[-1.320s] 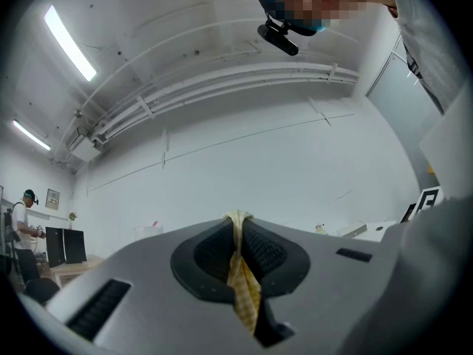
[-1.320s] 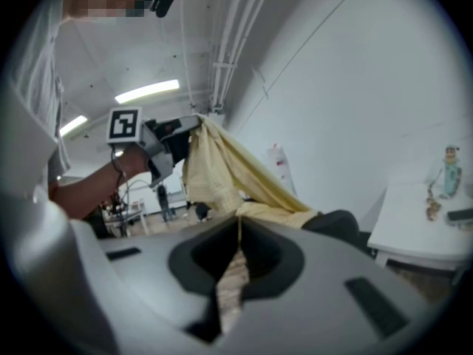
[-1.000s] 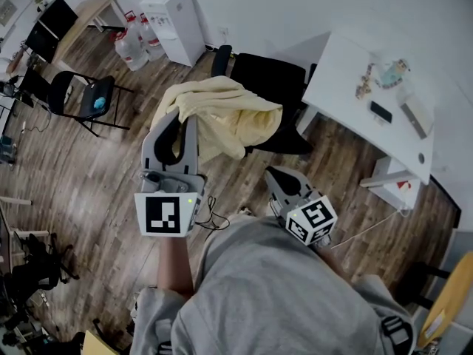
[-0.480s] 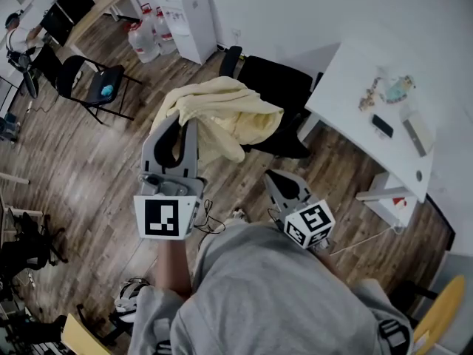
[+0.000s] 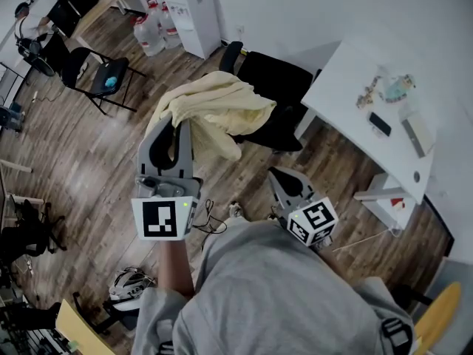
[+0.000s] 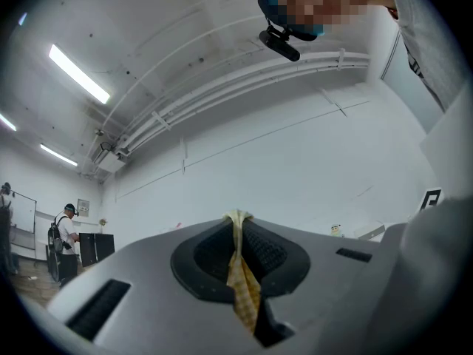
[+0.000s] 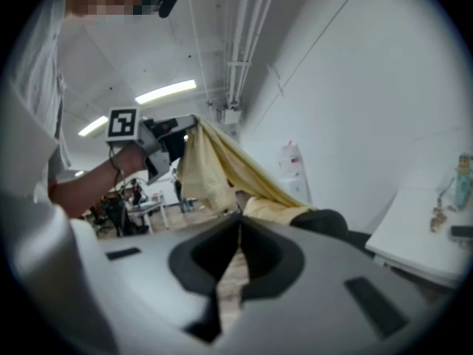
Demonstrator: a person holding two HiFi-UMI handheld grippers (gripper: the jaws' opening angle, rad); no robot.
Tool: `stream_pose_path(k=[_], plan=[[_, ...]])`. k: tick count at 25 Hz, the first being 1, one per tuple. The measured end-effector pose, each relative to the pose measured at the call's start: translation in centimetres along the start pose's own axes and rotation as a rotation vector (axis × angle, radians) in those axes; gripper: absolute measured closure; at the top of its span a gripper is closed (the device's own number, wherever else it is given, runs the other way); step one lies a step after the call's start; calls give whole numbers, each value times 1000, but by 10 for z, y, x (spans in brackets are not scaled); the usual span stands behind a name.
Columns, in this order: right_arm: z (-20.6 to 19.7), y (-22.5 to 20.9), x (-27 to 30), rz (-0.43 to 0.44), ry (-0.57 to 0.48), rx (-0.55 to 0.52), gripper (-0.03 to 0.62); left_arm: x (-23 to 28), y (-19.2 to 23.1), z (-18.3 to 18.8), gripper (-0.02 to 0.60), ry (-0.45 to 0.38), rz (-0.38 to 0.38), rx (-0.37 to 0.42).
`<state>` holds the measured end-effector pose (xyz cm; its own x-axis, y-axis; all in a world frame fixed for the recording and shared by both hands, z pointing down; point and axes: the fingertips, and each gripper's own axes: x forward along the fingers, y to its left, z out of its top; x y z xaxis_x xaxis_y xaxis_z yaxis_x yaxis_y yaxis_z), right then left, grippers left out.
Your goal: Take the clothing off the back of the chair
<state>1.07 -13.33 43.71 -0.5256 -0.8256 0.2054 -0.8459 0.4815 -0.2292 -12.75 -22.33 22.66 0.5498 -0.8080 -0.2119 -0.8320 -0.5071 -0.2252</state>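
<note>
A pale yellow garment (image 5: 214, 109) hangs partly over the black office chair (image 5: 284, 98) and rises to my left gripper (image 5: 177, 122), which is shut on a fold of it. In the left gripper view a strip of yellow cloth (image 6: 242, 276) is pinched between the closed jaws of the left gripper (image 6: 236, 217). My right gripper (image 5: 279, 173) sits lower and to the right, near the chair, shut with nothing in it. Seen from the right gripper (image 7: 238, 220), the garment (image 7: 218, 165) stretches from the left gripper (image 7: 166, 143) down to the chair (image 7: 332, 224).
A white desk (image 5: 347, 65) with a phone and small items stands right of the chair. A white cabinet (image 5: 194, 13) and water bottles (image 5: 148, 34) are at the back, a folding chair (image 5: 100, 76) at the left. A cable (image 5: 211, 217) lies on the wood floor.
My left gripper has drawn the garment a little up and to the left, and more of the chair back shows. The right gripper has shifted slightly.
</note>
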Motion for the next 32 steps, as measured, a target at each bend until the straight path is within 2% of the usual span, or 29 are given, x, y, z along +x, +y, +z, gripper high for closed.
stream_pose_path(k=[15, 32], plan=[[-7, 6, -34, 76, 15, -14, 559, -36, -23, 24, 538, -7, 86, 34], [-11, 25, -46, 185, 35, -41, 559, -67, -41, 25, 538, 42, 150, 52]])
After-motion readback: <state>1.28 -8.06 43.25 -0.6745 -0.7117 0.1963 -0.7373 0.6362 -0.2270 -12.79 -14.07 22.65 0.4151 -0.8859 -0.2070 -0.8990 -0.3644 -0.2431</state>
